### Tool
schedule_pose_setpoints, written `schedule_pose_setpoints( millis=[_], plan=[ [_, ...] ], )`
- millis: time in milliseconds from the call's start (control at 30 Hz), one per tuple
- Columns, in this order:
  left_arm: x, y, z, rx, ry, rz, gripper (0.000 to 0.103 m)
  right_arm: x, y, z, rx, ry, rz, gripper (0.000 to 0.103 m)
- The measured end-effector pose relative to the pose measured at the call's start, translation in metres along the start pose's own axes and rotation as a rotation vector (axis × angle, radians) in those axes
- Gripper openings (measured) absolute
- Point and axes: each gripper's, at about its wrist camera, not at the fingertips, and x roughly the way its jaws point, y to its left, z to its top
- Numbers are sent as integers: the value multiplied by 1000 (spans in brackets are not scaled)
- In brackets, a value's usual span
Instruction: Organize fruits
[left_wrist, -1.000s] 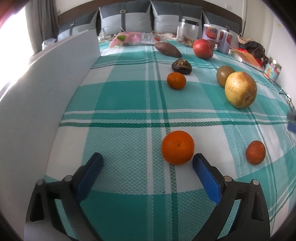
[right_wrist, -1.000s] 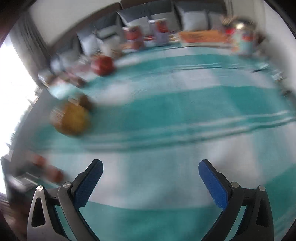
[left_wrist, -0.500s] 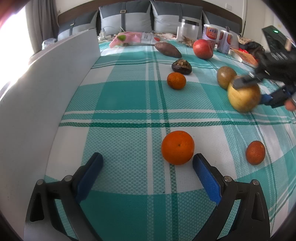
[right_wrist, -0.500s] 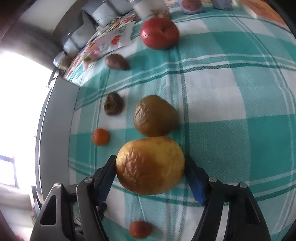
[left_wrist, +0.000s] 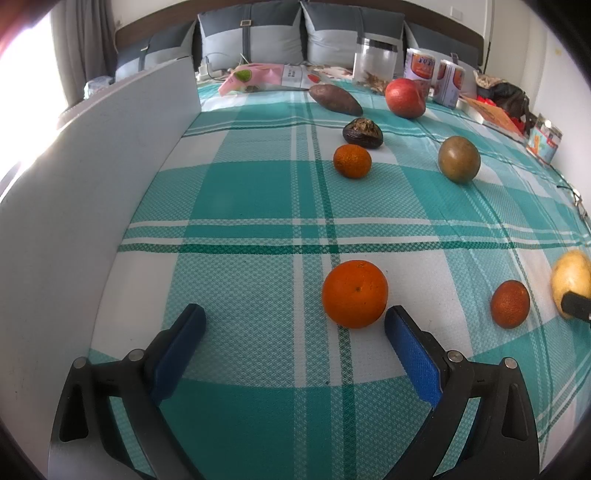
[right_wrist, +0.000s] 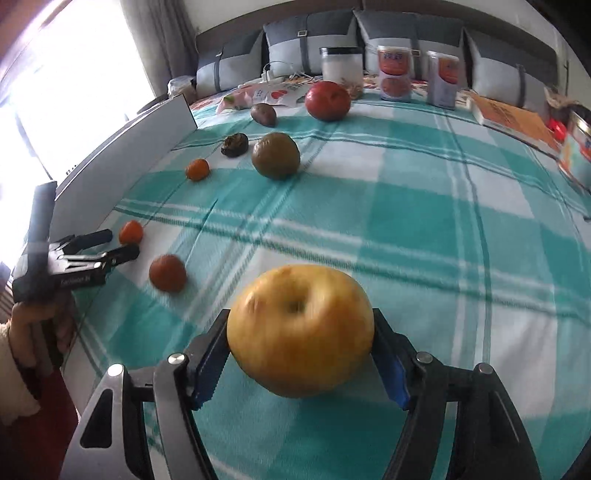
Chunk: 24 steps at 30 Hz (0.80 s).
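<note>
- The right gripper (right_wrist: 301, 363) is clamping a large yellow apple (right_wrist: 300, 330) between its blue pads; the fruit is blurred, so it is probably being carried, and whether it is clear of the teal checked cloth (right_wrist: 424, 206) cannot be told.
- In the left wrist view that apple is showing at the far right edge, just beside a small dark-orange tangerine (left_wrist: 510, 303).
- The left gripper (left_wrist: 293, 326) is hanging wide open and holding nothing, with a big orange (left_wrist: 354, 293) sitting just beyond its right pad, not between the pads.
- Judging by the layout, a front row seems to be forming: orange, dark-orange tangerine, and the yellow apple arriving at its end.
- Fruits lying farther back are looking unsorted: a small mandarin (left_wrist: 352, 161), a shrivelled dark fruit (left_wrist: 362, 133), a brown-green round fruit (left_wrist: 459, 158), a red apple (left_wrist: 405, 98) and a sweet potato (left_wrist: 335, 99).
- My judgement is that the task is at an early-to-middle stage, with one fruit in hand and roughly five others waiting.
- A white board (left_wrist: 92, 177) is standing along the left edge of the cloth.
</note>
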Motion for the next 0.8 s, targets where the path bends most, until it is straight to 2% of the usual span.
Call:
schedule_pose_setpoints(
  millis=[100,200,267,400,433,800],
  plan=[
    [0,0,0,0,0,0,99,-7,-1,-10,40,-37,-13,71],
    [0,0,0,0,0,0,99,-5,2,-9,38,-33,-40,72],
    [0,0,0,0,0,0,99,2,9,-9,17,17,-91,83],
    [0,0,0,-1,0,0,99,10,24,-18,-74,22,-167,101],
    [0,0,0,0,0,3,99,11,25,-20,-77,19,-177,103],
    [0,0,0,0,0,2,99,11,23,-21,-61,8,-175,103]
  ],
)
